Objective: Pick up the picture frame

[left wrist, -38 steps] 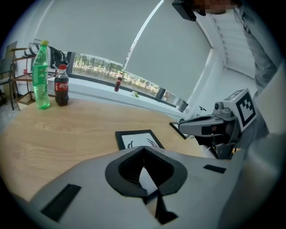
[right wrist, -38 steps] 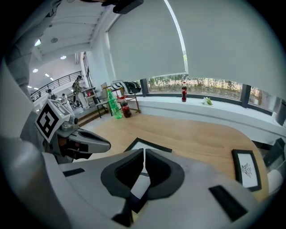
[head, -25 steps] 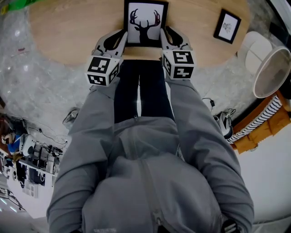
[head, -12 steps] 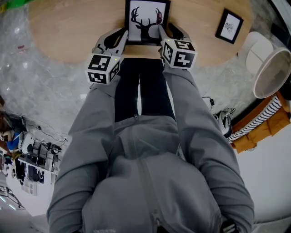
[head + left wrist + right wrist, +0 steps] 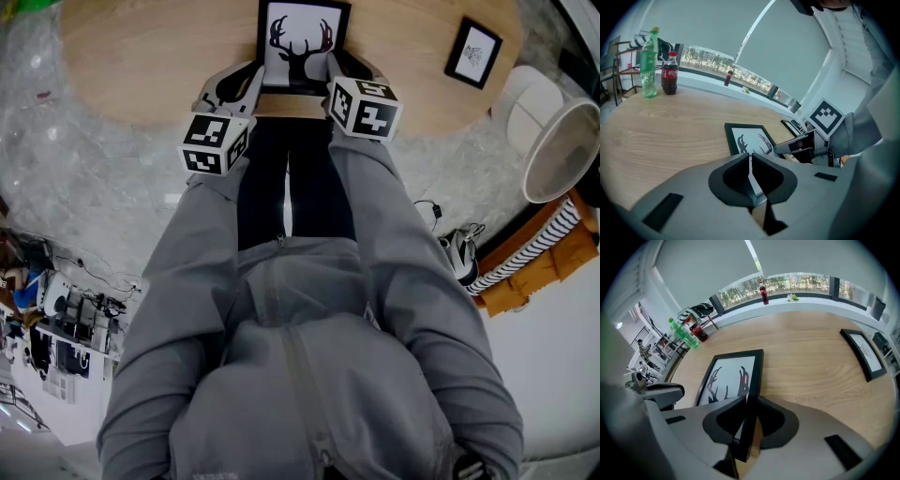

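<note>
Jaws on the right gripper [image 5: 751, 404] have just been closing and now pinch the right-hand rail of the picture frame [image 5: 302, 37], the black bar standing edge-on between the two pads. The left gripper [image 5: 751, 161] is closed down to a thin slit, with a sliver of the print's white ground showing through it. It sits at the frame's near left corner, but I cannot tell whether it actually pinches the rail. The frame, a black one with a deer-head silhouette, lies at the middle of the near edge of the wooden table [image 5: 141, 56], between the two grippers.

Compared with a second ago, the right gripper has pushed in onto the frame's edge. Its marker cube [image 5: 366, 106] has rolled and sits closer to the table. The left gripper and the frame have hardly shifted.

A smaller black frame [image 5: 472, 53] lies well apart, toward the table's right end; its print is too small to read. At the far left edge stand a green bottle [image 5: 649, 63] and a dark cola bottle [image 5: 670, 74] with a red label, their lettering illegible.
</note>
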`<state>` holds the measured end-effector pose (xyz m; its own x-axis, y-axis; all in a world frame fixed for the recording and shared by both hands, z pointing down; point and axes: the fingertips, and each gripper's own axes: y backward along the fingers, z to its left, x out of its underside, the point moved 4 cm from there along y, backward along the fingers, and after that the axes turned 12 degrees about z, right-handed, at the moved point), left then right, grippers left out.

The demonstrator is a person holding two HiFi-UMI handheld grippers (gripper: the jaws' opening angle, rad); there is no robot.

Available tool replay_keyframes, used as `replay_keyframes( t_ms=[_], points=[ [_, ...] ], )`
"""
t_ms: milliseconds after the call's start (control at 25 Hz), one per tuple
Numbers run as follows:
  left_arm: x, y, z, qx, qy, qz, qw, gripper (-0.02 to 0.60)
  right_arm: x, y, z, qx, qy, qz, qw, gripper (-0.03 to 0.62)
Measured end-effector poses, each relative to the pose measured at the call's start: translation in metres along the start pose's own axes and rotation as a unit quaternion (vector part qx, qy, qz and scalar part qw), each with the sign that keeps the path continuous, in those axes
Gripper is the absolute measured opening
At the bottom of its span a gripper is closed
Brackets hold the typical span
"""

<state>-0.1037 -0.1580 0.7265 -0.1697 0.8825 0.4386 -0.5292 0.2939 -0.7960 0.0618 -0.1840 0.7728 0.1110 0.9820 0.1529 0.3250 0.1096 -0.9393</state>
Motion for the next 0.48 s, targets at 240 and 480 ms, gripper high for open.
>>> replay_keyframes(
  t_ms=[240, 480],
  points=[
    [0.017, 0.005, -0.003, -0.006, 0.007, 0.008, 0.9999, 0.020, 0.031, 0.004, 0.010, -0.002, 0.001, 0.019, 1.000, 0.084],
    [0.036, 0.010, -0.011, -0.008, 0.012, 0.016, 0.9998, 0.020, 0.067, 0.007, 0.017, -0.002, 0.004, 0.042, 0.999, 0.083]
  ],
)
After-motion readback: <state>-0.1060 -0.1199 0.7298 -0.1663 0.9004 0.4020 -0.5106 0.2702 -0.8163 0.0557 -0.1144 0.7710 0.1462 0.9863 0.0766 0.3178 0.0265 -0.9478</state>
